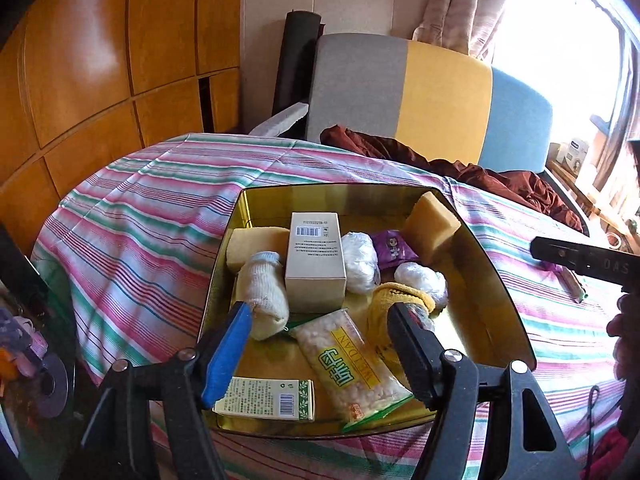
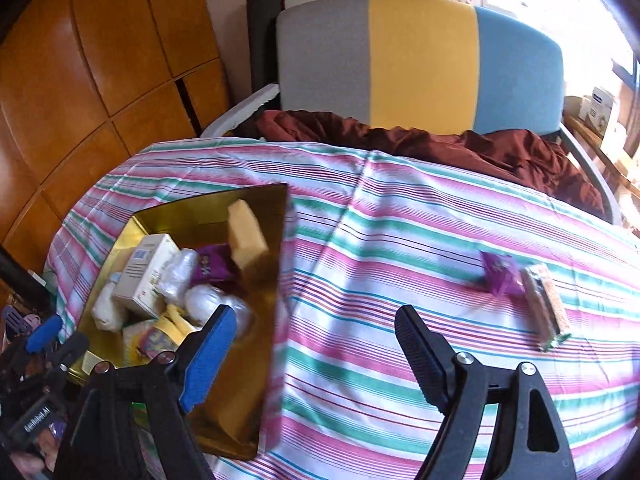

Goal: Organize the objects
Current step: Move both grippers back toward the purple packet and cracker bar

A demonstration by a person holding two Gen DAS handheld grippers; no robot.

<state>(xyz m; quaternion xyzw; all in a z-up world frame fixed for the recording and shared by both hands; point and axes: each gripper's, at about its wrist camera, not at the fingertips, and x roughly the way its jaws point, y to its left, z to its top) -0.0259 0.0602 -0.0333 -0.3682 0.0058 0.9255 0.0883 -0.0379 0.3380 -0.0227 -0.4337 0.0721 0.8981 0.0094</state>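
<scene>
Both hand-held grippers, left [image 1: 320, 320] and right [image 2: 316, 332], gape empty; purple packet [image 2: 502, 276] (blurred).

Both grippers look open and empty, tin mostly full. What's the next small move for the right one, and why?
Probably move the right gripper forward and to the right toward the purple packet and line its open fingers up on it. That packet and the snack bar beside it lie on the striped cloth, outside the gold tin that holds the other items. The left gripper hovers open over the tin.
</scene>
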